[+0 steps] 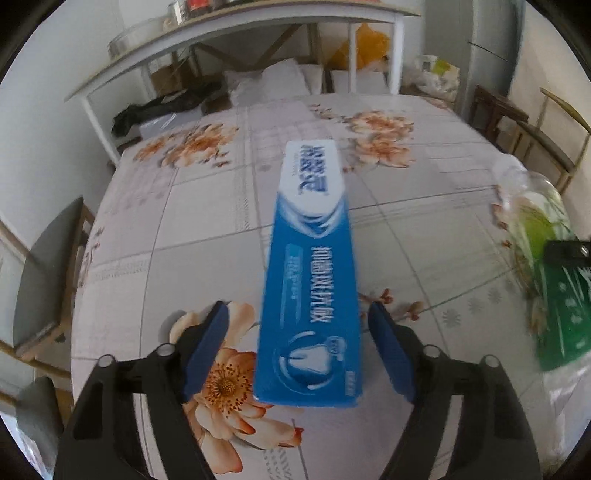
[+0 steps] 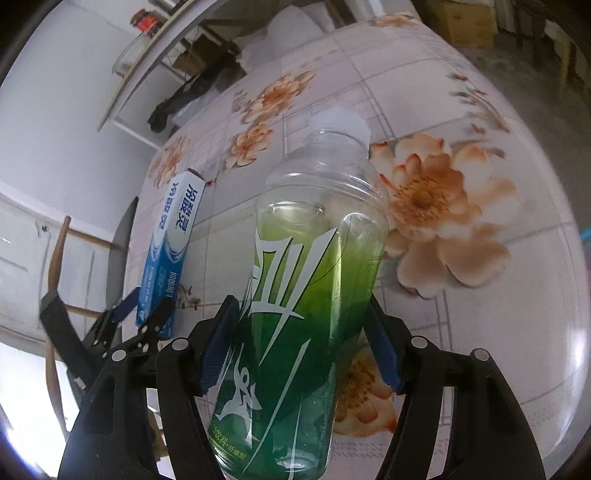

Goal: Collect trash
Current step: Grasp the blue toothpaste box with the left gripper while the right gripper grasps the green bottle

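A blue and white toothpaste box [image 1: 310,273] lies between the fingers of my left gripper [image 1: 301,314]; the jaws stand wide, with gaps on both sides of the box. It also shows in the right wrist view [image 2: 168,243], with the left gripper [image 2: 146,306] around its near end. My right gripper [image 2: 299,321] is shut on a clear plastic bottle with a green label [image 2: 306,295], white cap pointing away. The bottle shows blurred in the left wrist view [image 1: 543,258] at the right edge.
A round table with a flowered cloth [image 1: 207,229] lies under both grippers. Wooden chairs [image 1: 48,280] stand at the left and right. A white shelf table [image 1: 229,40] with bags and boxes beneath stands behind. A cardboard box [image 2: 461,22] sits on the floor.
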